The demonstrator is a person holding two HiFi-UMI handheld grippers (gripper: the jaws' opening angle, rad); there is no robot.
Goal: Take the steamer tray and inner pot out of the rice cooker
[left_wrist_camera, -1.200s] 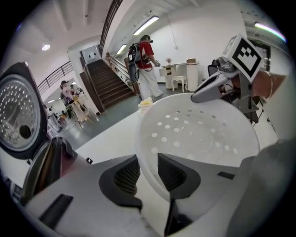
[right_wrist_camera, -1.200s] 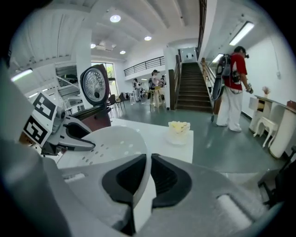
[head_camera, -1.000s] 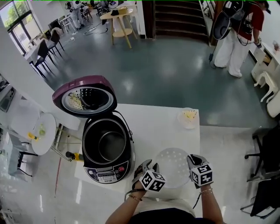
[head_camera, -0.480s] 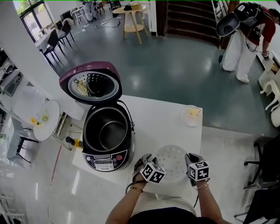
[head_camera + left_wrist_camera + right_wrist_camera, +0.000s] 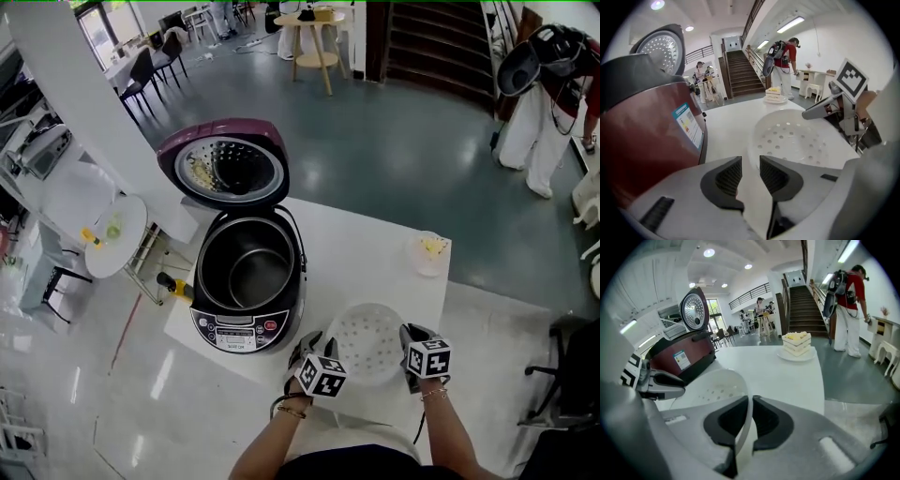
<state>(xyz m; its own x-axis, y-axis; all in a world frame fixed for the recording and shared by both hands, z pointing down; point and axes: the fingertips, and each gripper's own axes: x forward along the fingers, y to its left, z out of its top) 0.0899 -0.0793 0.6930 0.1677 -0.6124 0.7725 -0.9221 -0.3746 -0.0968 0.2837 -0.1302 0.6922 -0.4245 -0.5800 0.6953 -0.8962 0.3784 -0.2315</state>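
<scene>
White surface [image 5: 375, 262] in an open hall | left tool [image 5: 306, 347] and right tool [image 5: 411, 334] each pinch the steamer tray [image 5: 367, 339] rim — tray between them, out of the rice cooker [image 5: 239, 330] beside the left tool | inner pot [image 5: 251, 277] not yet removed — only the head view shows it; the gripper views show the pinches.

Table [image 5: 366, 253] carrying one rice cooker [image 5: 239, 330], one inner pot [image 5: 258, 277], one steamer tray [image 5: 367, 342], one cake plate [image 5: 429, 253]. Left gripper [image 5: 750, 171], right gripper [image 5: 751, 418]: two showing.
</scene>
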